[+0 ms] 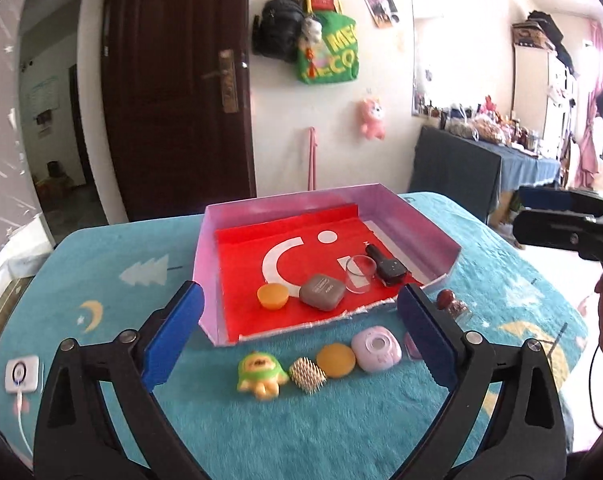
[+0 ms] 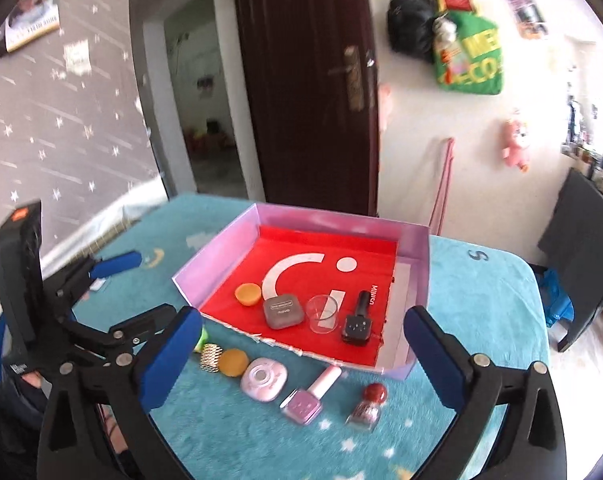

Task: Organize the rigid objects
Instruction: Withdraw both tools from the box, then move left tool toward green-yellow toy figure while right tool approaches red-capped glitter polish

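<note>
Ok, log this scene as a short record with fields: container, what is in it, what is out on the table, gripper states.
container: pink box with a red lining, on a teal tablecloth
in box: orange cap, grey case, clear cup, black bottle
outside, near edge: green toy, spiky ball, orange disc, pink case, pink nail polish, red-capped bottle
left gripper: jaws open, empty
right gripper: jaws open, empty

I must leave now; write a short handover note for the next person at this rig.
Left gripper: open, empty. Right gripper: open, empty.
Done, inside the pink box: orange cap, grey case, clear cup, black bottle.
Left, on the blue cloth: green toy, spiky gold ball, orange disc, pink case, pink nail polish, red-capped bottle.
</note>
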`<state>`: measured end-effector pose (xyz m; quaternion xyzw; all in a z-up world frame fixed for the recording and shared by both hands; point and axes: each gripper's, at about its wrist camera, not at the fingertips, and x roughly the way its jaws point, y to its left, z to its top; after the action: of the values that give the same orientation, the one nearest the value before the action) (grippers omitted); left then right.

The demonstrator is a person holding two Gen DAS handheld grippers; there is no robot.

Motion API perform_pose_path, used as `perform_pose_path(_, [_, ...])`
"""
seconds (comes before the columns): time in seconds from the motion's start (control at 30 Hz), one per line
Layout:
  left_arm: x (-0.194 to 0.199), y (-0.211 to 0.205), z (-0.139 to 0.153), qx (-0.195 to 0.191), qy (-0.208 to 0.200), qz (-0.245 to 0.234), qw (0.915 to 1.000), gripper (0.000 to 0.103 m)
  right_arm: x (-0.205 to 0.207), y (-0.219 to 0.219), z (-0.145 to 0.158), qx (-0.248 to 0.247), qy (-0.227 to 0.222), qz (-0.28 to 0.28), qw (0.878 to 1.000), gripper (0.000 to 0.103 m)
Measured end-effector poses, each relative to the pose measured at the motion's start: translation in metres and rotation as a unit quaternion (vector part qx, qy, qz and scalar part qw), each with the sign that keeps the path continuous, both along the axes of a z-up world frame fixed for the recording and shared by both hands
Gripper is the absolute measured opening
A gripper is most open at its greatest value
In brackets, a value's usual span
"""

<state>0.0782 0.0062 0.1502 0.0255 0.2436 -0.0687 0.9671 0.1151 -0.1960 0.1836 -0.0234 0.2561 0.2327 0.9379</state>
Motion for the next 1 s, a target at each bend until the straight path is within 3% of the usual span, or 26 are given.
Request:
perform_pose_path(0.2, [-0.034,-0.005,-0.014,-0.004,-0.021,0.013,0.9997,0.103,-0.049,-0.009,-0.025,-0.005,-0.046,-0.062,0.997,0.103])
perform_pose_path(0.33, [-0.043,-0.012,-0.026,-0.006,-0.024,0.014,0.9996,0.103,-0.068,-0.012,-0.052,-0.006,-0.048,-0.09,0.995,0.103])
perform_pose_path(0.73, [-0.049,-0.017,-0.067,-0.026,0.01,0.021,0.9994,0.103,-0.087,-0.004,-0.11,-0.013,-0.06,-0.13,0.99,0.103])
perform_pose_path(1.0, [-0.047,-0.021,-0.087,-0.023,0.031,0.02,0.999,0.103,-0.082,-0.005,-0.138,-0.007,-0.036,-0.139,0.99,0.103])
